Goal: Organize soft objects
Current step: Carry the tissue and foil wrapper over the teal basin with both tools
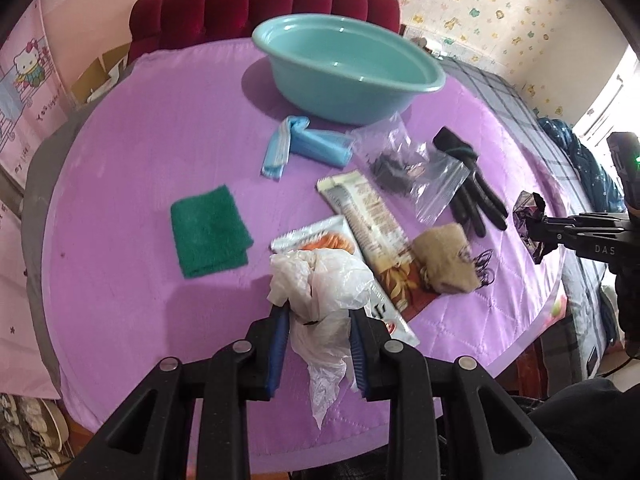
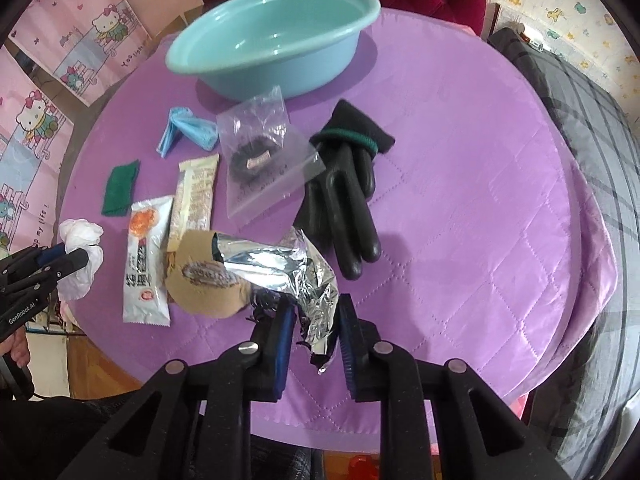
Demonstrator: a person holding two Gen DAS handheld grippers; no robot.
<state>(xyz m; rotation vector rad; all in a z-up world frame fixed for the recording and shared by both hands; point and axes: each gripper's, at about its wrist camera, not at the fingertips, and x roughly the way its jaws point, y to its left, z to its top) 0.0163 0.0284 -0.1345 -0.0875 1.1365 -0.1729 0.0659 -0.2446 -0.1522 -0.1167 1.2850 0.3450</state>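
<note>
Basin (image 1: 400,80) at upper frame empty; left gripper (image 1: 320,320) clamped on bag (image 1: 320,280), right gripper (image 2: 314,320) on foil (image 2: 280,264); remaining items on desk (image 1: 132,152).

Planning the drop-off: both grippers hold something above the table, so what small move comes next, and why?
Probably carry both loads toward the teal basin. The left gripper pinches a white plastic bag, the right gripper a crumpled foil wrapper, and the basin looks empty.
</note>
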